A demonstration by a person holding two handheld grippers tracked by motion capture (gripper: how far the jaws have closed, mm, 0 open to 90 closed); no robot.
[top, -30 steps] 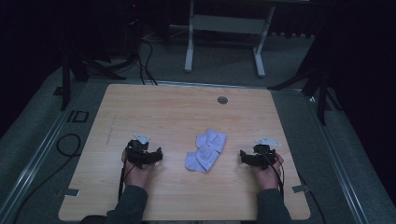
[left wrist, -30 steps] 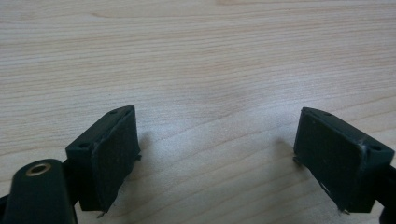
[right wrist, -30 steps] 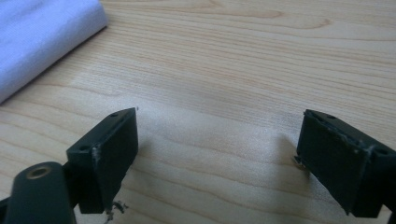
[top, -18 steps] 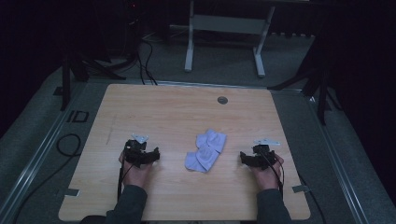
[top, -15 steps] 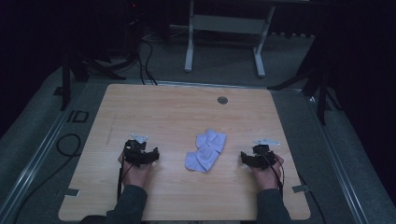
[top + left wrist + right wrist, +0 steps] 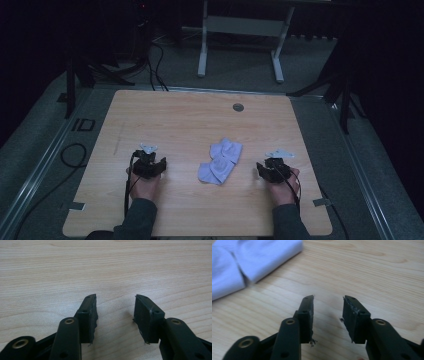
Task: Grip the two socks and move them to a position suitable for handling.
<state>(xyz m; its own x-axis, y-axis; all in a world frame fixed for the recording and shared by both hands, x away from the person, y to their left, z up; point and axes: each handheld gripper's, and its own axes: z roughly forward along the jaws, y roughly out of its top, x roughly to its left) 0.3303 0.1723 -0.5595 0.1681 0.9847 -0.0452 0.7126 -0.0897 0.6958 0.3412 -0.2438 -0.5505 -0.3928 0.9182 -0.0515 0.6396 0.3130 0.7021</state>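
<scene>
**Both grippers parked, cloth waiting in the middle**

Here we are at the wooden surface (image 6: 175,125), and the pale blue cloth (image 6: 220,161) lies crumpled near the middle, just toward the person's side, between the two hands. The left gripper (image 6: 148,165) sits low on the surface, well apart from the cloth; the right gripper (image 6: 271,169) rests nearer to it on the other side. That flanking spread looks like a ready stance, one tool per side, so each can take an edge.

Left gripper view: fingers (image 6: 88,315) parted to a moderate gap, nothing between them, bare wood ahead. Right gripper view: fingers (image 6: 307,315) parted much the same, holding nothing, with the cloth (image 6: 249,262) up in the top left corner, apart from the tips.

Hard to read: the cloth's folds bunch over each other, so its edges and corners can't be sorted out from above, and it runs off the frame in the right gripper view. The room beyond is dark.
</scene>
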